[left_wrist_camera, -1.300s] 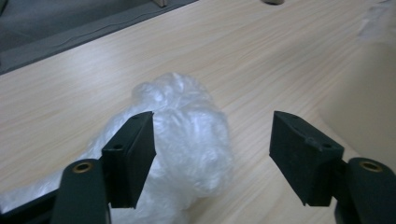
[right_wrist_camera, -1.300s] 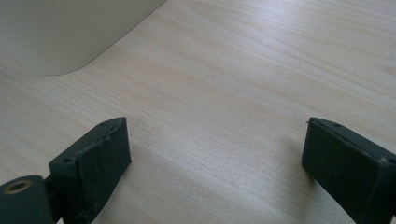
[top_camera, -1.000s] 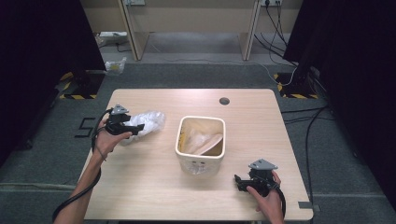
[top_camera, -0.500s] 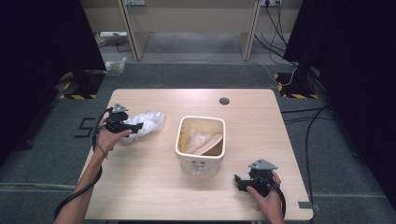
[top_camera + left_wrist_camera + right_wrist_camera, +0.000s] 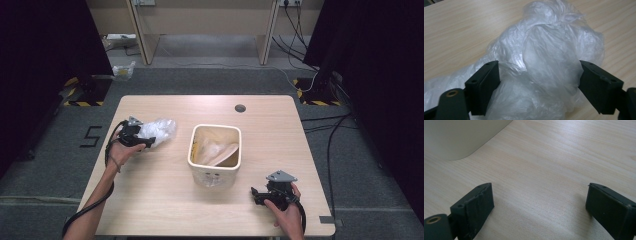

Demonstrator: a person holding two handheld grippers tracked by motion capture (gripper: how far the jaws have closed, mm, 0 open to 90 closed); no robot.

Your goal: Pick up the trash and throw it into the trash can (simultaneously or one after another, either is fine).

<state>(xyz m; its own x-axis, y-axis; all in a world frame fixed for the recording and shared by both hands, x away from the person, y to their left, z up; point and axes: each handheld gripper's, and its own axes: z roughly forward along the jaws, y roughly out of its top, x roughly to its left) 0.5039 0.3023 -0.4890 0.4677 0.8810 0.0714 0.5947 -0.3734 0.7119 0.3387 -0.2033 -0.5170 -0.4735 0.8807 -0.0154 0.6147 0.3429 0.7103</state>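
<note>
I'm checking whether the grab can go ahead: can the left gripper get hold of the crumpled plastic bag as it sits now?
Probably yes. The left gripper has its jaws open on either side of the plastic bag, which lies loose on the table with nothing in between.

A lab or test room, set up for recording: a lone wooden table (image 5: 165,200) on grey carpet (image 5: 50,165), black curtains (image 5: 45,45) at both sides, hazard tape (image 5: 82,103), a floor marking "5" (image 5: 91,136), loose cables (image 5: 332,145) and wall sockets (image 5: 288,2).
</note>
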